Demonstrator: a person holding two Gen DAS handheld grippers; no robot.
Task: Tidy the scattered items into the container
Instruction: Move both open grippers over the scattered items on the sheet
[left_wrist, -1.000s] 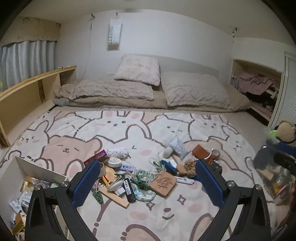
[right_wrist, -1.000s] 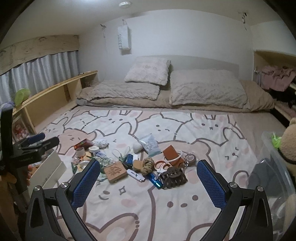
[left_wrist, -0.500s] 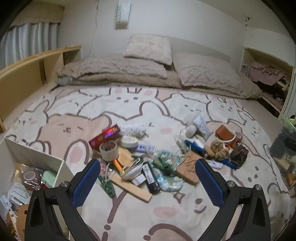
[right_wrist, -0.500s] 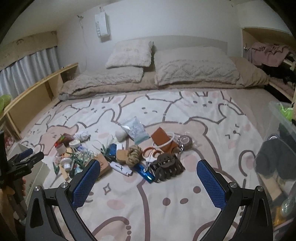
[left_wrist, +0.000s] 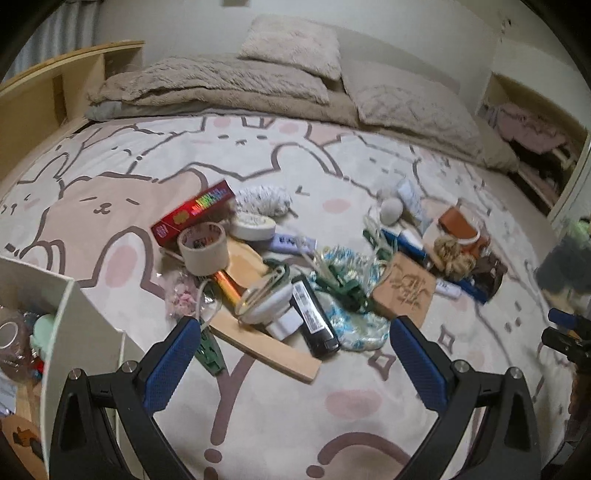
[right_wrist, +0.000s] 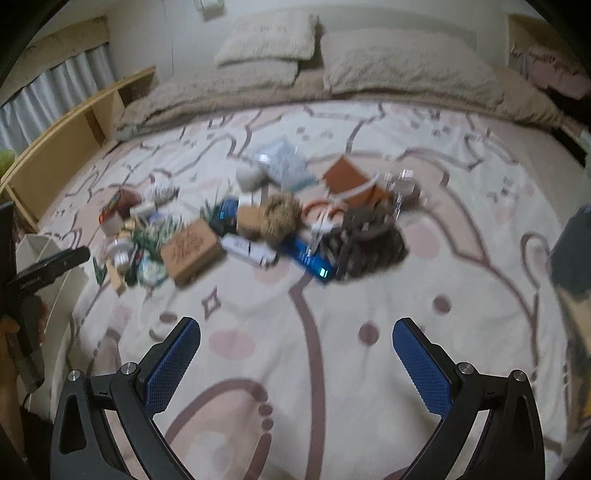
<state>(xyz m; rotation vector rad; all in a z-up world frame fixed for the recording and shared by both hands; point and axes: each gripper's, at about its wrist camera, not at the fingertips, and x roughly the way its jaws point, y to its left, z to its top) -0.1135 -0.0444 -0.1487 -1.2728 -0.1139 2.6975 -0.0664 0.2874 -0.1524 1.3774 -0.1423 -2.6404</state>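
Observation:
A pile of small items lies on the bear-print blanket (left_wrist: 280, 398): a tape roll (left_wrist: 203, 248), a red box (left_wrist: 194, 212), a wooden strip (left_wrist: 266, 349), a black lighter-like bar (left_wrist: 314, 317), a brown engraved block (left_wrist: 404, 290) and a green clip (left_wrist: 210, 352). My left gripper (left_wrist: 291, 360) is open and empty just short of the pile. A white container (left_wrist: 64, 321) stands at its left with items inside. My right gripper (right_wrist: 295, 363) is open and empty, well short of a dark hair claw (right_wrist: 369, 240) and the blue tube (right_wrist: 310, 258); this view is blurred.
Pillows (left_wrist: 291, 44) and a folded beige duvet (left_wrist: 221, 88) lie at the far end. A wooden shelf (left_wrist: 40, 96) runs along the left. A clear bin with dark things (left_wrist: 565, 266) sits at the right. The left gripper also shows in the right wrist view (right_wrist: 44, 269).
Both grippers have moved forward and down toward the pile, so the items look larger. Both stay open and empty.

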